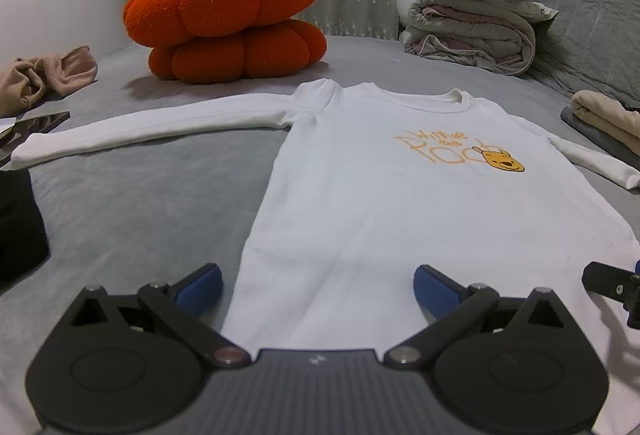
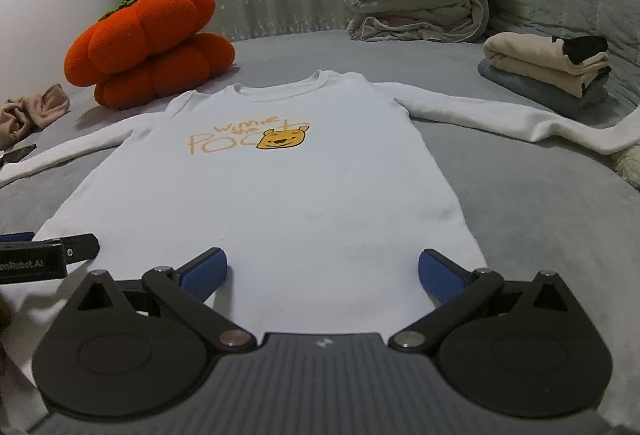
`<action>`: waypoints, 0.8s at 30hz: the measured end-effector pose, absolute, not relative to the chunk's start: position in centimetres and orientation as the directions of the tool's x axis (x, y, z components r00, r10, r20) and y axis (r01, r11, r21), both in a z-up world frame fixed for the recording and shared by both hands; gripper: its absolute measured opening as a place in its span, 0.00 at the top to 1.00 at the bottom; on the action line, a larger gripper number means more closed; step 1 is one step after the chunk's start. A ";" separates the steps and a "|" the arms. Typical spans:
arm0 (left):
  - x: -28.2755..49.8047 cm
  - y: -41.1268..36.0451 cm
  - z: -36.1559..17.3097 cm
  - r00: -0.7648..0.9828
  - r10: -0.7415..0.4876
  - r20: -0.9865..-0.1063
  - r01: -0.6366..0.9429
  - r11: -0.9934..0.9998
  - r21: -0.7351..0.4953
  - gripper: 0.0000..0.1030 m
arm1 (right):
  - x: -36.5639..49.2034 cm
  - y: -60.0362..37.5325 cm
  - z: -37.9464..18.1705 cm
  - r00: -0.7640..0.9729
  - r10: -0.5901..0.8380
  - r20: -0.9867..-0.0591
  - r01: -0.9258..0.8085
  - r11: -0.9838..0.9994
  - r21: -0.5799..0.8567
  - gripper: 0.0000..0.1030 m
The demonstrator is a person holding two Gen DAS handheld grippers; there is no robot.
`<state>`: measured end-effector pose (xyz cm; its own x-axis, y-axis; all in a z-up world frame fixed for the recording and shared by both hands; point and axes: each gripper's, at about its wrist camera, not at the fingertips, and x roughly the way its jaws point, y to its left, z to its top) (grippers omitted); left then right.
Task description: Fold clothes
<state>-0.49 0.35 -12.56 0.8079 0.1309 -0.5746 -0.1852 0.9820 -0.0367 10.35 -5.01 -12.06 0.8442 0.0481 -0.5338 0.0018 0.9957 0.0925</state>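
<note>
Now both claws gape wide, holding nothing — left claw [image 1: 316, 285] and right claw [image 2: 322, 273] poised over the hem of the white long-sleeved shirt [image 2: 276, 191], spread face-up on the grey bed [image 2: 520, 195], sleeves outstretched — orange pumpkin cushions [image 2: 148, 47] behind

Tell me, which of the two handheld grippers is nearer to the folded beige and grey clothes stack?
Right. The right gripper sits at the white long-sleeved shirt's hem on the side where the folded beige and grey clothes stack lies; the left gripper is at the hem's opposite side, farther away.
</note>
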 end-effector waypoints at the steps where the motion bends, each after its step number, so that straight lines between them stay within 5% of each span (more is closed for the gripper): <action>1: -0.5 0.4 -12.6 0.808 0.130 -0.574 -0.185 0.982 -0.038 0.01 | 10.3 -5.0 -12.1 0.845 0.048 -0.532 0.003 0.996 0.094 0.00; 24: -0.8 0.3 -12.6 0.814 0.126 -0.567 -0.185 0.981 -0.049 0.01 | 10.1 -5.9 -11.9 0.864 0.046 -0.502 0.025 0.991 0.133 0.00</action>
